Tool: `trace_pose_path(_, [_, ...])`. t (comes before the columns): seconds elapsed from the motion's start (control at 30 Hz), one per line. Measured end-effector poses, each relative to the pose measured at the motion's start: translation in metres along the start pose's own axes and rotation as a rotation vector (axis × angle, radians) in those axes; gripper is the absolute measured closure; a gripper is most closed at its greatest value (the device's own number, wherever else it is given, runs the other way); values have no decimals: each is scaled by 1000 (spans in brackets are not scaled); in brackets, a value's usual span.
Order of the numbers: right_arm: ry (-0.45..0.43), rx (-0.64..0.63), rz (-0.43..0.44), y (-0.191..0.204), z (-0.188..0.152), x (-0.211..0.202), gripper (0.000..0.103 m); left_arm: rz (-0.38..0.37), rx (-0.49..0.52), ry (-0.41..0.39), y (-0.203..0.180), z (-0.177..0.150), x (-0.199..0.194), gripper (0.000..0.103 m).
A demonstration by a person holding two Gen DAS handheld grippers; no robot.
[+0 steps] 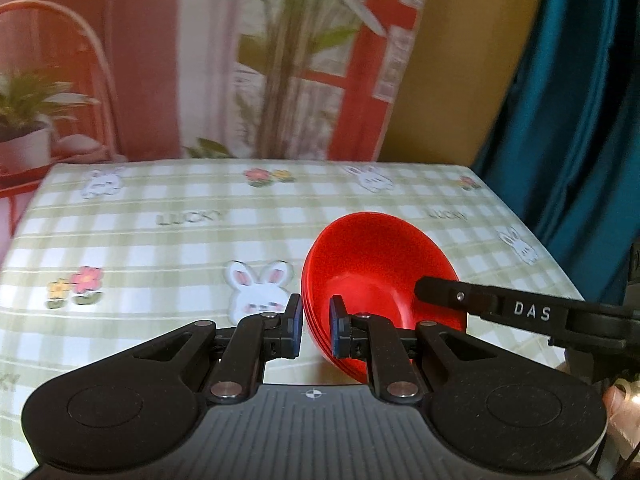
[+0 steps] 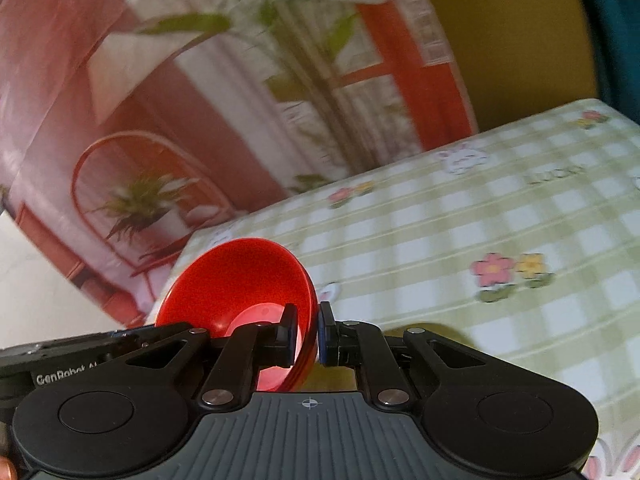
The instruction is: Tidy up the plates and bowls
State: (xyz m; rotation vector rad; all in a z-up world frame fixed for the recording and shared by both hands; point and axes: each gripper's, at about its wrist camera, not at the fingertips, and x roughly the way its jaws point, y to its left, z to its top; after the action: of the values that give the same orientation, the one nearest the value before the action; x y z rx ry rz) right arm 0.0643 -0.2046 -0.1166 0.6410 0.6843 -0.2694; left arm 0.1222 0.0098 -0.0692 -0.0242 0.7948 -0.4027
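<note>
Both of my tools are clamped on one stack of red bowls (image 1: 380, 276). Left hand-held gripper (image 1: 316, 326) pinches the stack's near-left rim, one pad outside, one inside the top bowl; the layered rims show only in this view, just beside the outer pad. Right hand-held gripper (image 2: 308, 334) bites the opposite rim, its left pad inside the bowl and its right pad outside. From the left camera I see the right tool's finger reaching in from the right over the far rim, marked DAS. From the right camera, the left tool's body appears low at the left, with a partly hidden label. Stack is tilted, held above the worktop (image 1: 168, 240), whose green-checked cloth carries rabbits and flowers. Beyond it hangs a backdrop (image 1: 132, 80) printed with plants and red furniture.
</note>
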Motion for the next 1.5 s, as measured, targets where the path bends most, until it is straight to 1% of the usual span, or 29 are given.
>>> trace_pose_path(0.2, [-15,40,-48,-40,-5,-18,93,-25,24,41,-26,-9,19,88])
trace_pose_path(0.4, [-6,45,-72,-57,-14,-21,93,-23,33,82,-35,-19,29,88])
trace_pose_path(0.67, [27,34,-80,-61,-21,-17,93,-13,19,119,-32,-24,36,88])
trace_pose_path(1.07, [73,25,-102,-60,-27,-11,92,-15,-10,155,-28,-36,42,88])
trace_pose_path(1.4, [94,17,-112,-59,-27,-7,91,-19,-24,151,-27,-39,44,87])
trace_pose_path(1.5, [95,12,-116,-58,-27,-6,87,-10,-10,144,-29,-39,44,87])
